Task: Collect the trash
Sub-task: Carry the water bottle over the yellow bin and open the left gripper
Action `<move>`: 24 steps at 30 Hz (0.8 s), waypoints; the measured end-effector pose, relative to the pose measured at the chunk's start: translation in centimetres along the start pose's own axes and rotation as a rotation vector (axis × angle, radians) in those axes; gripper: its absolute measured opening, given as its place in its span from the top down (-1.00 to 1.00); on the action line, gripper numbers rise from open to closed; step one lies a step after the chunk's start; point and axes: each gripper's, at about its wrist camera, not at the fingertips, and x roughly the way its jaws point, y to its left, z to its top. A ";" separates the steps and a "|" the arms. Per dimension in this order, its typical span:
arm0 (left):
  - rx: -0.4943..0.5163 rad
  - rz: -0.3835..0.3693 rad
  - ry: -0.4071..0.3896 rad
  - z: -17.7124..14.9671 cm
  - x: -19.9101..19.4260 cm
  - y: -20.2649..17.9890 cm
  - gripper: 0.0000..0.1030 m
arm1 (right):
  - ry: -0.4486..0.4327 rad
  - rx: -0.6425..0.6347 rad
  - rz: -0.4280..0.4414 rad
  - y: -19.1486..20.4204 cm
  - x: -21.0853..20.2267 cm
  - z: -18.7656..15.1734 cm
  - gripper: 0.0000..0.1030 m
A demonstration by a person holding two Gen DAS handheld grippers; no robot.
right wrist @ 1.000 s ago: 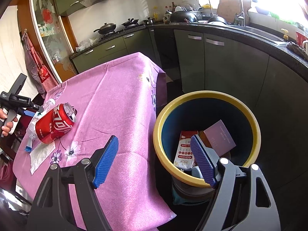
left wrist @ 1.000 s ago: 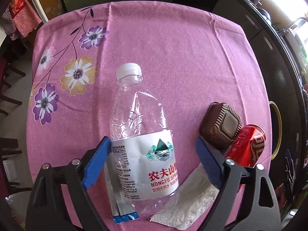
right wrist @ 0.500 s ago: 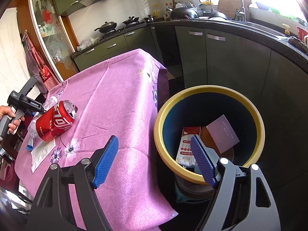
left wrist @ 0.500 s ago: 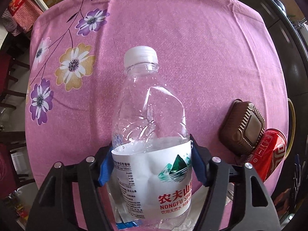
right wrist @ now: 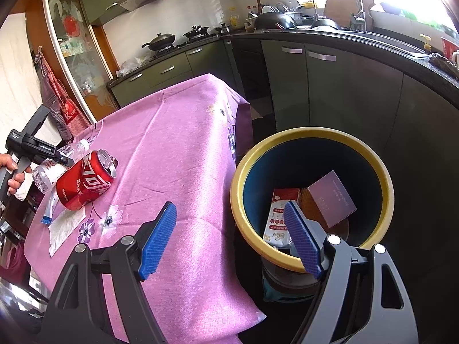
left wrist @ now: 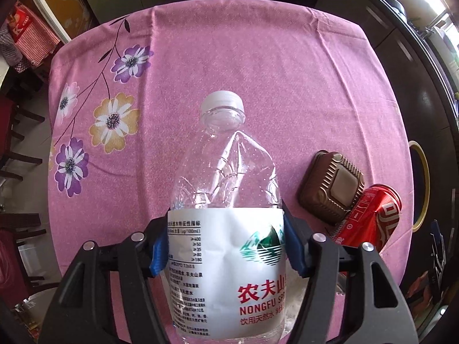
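Clamping the bottle (left wrist: 226,243) at its label, left gripper (left wrist: 225,246) has it off the table (left wrist: 258,71); keep squeeze firm, thin plastic may slip. Right gripper (right wrist: 229,240) empty, spread wide. Bin (right wrist: 311,134) beyond table edge, 1 can (right wrist: 83,183) left.

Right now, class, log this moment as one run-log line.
left gripper: shut on water bottle | right gripper: open, empty | cola can: on table | trash bin: holds packets

One bottle (left wrist: 226,229), one can (left wrist: 370,220)
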 end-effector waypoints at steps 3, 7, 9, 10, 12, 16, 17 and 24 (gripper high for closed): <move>0.024 -0.002 -0.020 -0.2 -1.4 -0.3 -0.20 | -0.004 -0.002 0.002 0.1 -0.2 0.0 -0.49; 0.079 -0.016 -0.061 -1.6 -3.5 -2.0 -0.20 | -0.012 -0.003 0.001 0.1 -0.5 0.1 -0.49; 0.122 -0.034 -0.080 -2.3 -4.8 -3.7 -0.20 | -0.019 -0.001 -0.002 0.1 -0.8 0.1 -0.49; 0.147 -0.046 -0.091 -2.5 -5.3 -4.8 -0.20 | -0.024 0.001 -0.003 0.0 -1.0 0.1 -0.49; 0.202 -0.071 -0.115 -3.2 -6.7 -7.0 -0.20 | -0.033 0.006 -0.008 -0.2 -1.4 0.1 -0.49; 0.327 -0.140 -0.153 -4.6 -8.9 -12.9 -0.20 | -0.054 0.020 -0.029 -1.0 -2.4 0.0 -0.48; 0.364 -0.160 -0.159 -5.0 -9.3 -14.6 -0.20 | -0.060 0.025 -0.036 -1.3 -2.7 0.0 -0.48; 0.576 -0.284 -0.151 -6.3 -9.1 -25.3 -0.21 | -0.100 0.086 -0.092 -4.4 -5.6 -0.7 -0.48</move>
